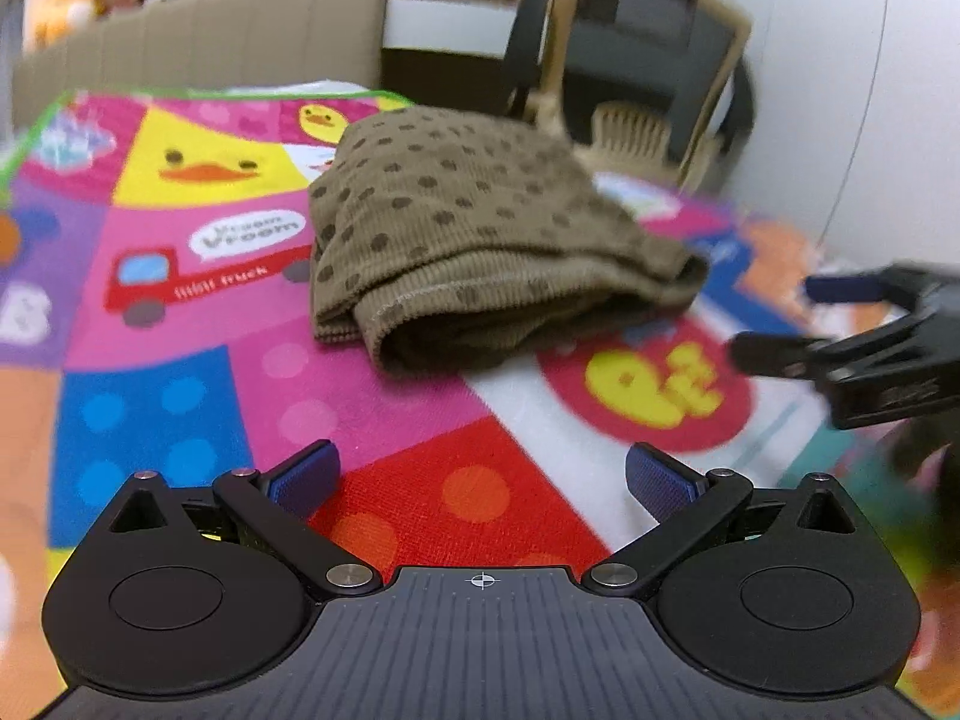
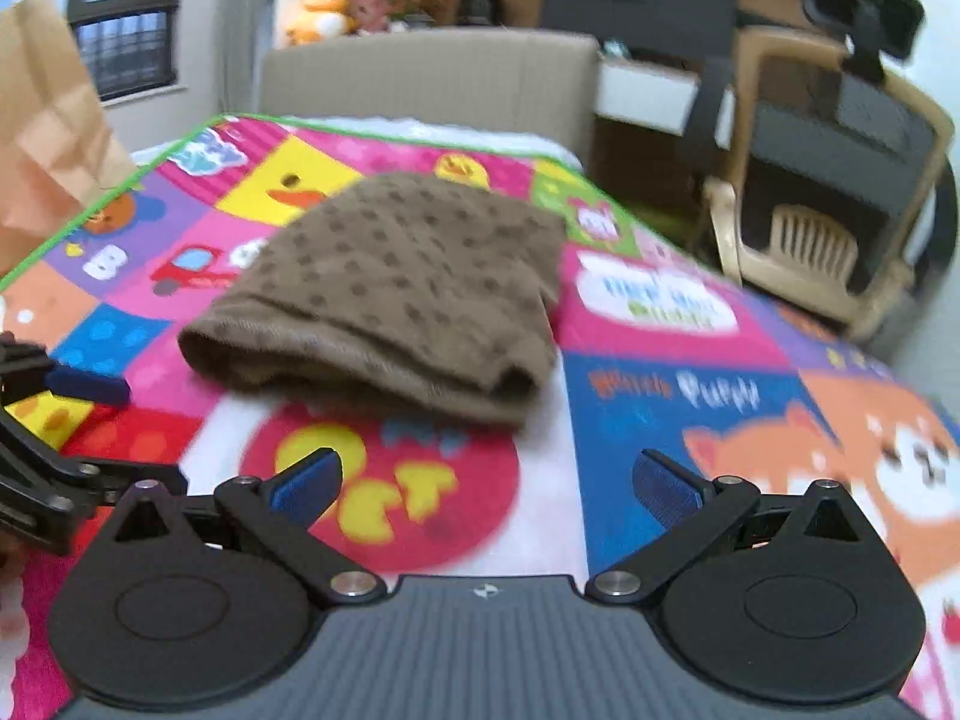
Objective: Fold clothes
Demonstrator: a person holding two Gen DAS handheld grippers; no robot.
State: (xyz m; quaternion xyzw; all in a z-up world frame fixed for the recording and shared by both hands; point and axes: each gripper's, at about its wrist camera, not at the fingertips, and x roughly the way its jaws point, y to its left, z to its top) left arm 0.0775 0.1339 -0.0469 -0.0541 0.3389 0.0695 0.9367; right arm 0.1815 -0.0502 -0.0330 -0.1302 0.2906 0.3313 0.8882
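While the folded brown garment (image 1: 480,228) lay on the mat (image 1: 180,396), both grippers, left (image 1: 483,480) and right (image 2: 486,480), hung wide open, holding nothing.

Garment (image 1: 480,222): olive-brown ribbed knit, darker brown dots all over. Mat (image 1: 180,396): patchwork of pink, yellow, blue, red, purple and orange panels, green border; printed with yellow ducks, a red truck, and an orange fox in the right wrist view. Left gripper (image 1: 483,477) and right gripper (image 2: 486,483): black bodies, blue fingertip pads. Headboard (image 2: 432,78): plain beige.
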